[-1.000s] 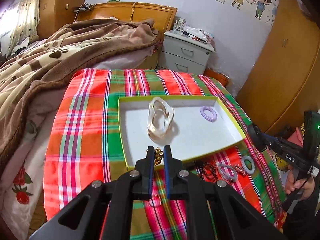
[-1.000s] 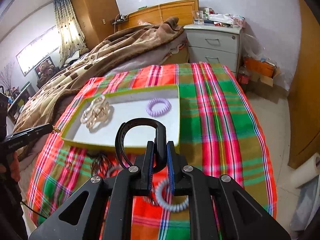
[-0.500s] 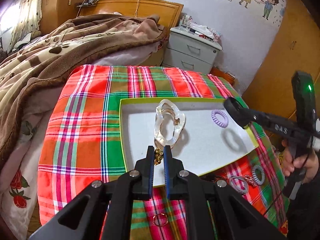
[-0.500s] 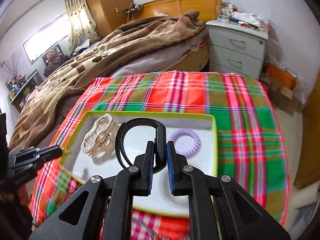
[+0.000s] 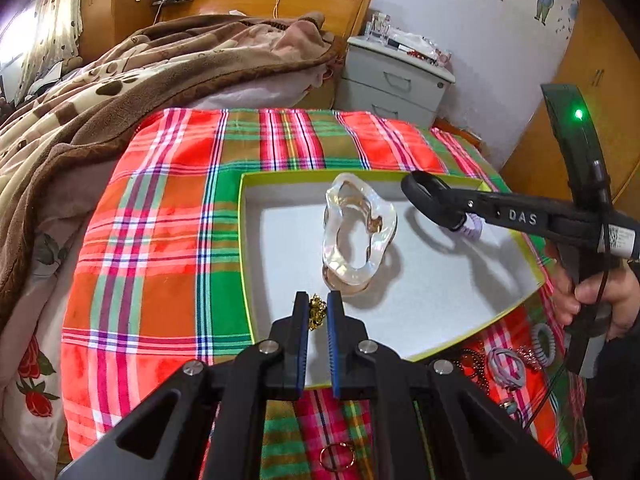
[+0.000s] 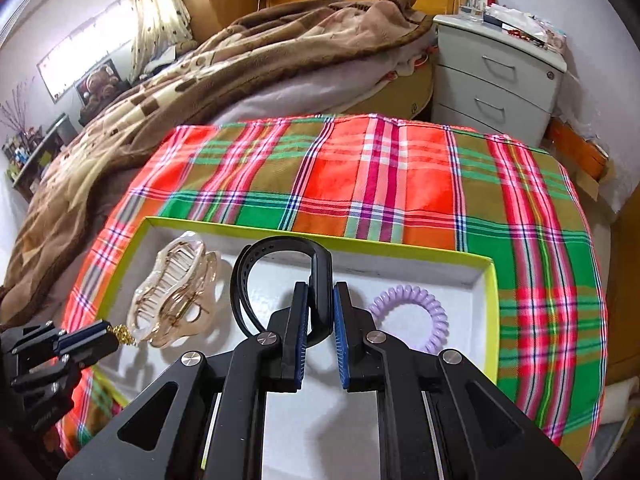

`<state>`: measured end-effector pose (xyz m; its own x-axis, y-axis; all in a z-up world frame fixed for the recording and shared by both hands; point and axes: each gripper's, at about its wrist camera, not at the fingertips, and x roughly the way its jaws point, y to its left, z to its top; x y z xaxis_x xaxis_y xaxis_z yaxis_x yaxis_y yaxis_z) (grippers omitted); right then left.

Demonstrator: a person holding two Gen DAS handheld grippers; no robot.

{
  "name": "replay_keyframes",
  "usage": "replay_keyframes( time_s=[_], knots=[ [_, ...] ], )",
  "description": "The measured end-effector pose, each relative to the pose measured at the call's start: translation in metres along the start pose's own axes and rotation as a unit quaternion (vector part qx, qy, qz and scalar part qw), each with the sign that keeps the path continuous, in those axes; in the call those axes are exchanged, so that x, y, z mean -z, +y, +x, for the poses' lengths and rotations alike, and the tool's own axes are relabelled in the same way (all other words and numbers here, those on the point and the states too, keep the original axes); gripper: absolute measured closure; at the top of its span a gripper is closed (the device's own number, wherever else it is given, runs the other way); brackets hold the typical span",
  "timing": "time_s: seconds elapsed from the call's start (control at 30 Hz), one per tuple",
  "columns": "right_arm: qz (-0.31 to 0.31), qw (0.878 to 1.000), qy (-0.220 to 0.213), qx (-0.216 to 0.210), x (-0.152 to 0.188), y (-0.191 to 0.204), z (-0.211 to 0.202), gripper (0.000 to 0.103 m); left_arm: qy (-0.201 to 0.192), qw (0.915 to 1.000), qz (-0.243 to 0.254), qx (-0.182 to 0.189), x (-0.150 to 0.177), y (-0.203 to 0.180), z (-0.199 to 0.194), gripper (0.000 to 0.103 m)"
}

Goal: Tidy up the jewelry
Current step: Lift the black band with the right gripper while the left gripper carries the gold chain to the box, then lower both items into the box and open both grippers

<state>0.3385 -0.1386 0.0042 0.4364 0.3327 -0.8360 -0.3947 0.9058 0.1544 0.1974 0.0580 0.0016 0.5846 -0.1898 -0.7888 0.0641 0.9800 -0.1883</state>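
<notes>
Between the left gripper's (image 5: 318,312) closed jaws a small gold chain piece (image 5: 317,315) is pinched for release into the shallow white tray with yellow-green rim (image 5: 440,280); between the right gripper's (image 6: 319,316) jaws a black looped band (image 6: 280,276) is clamped above the tray for the same purpose.

My blue-padded left gripper (image 5: 318,316) pinches a gold trinket (image 5: 317,314); my right gripper (image 6: 320,308) grips a black band (image 6: 280,276) over the lime-rimmed white tray (image 6: 490,312) on red-green plaid cloth (image 6: 400,184).

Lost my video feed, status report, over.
Left gripper shut on gold trinket. Right gripper shut on black wristband, over tray. Hair claw, purple coil tie inside.

Hair claw (image 6: 172,300) lies in tray (image 6: 490,320), left of coil tie (image 6: 416,312).
</notes>
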Motion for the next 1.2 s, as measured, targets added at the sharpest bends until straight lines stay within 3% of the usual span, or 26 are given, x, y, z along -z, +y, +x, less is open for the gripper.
replay_keyframes(
  time_s=[0.73, 0.8, 0.87, 1.2],
  knots=[
    [-0.025, 0.999, 0.032, 0.017, -0.004, 0.007, 0.024, 0.090, 0.025, 0.9997, -0.001, 0.002, 0.004, -0.001, 0.015, 0.093],
    [-0.025, 0.999, 0.032, 0.016, -0.004, 0.008, 0.024, 0.090, 0.024, 0.9997, -0.001, 0.001, 0.004, -0.001, 0.015, 0.092],
    [-0.026, 0.999, 0.032, 0.016, -0.004, 0.008, 0.024, 0.090, 0.023, 0.9997, 0.001, 0.004, 0.003, -0.001, 0.016, 0.083],
    [-0.014, 1.000, 0.020, 0.015, -0.007, 0.007, 0.018, 0.087, 0.024, 0.9997, -0.001, 0.006, 0.002, -0.001, 0.017, 0.079]
  ],
)
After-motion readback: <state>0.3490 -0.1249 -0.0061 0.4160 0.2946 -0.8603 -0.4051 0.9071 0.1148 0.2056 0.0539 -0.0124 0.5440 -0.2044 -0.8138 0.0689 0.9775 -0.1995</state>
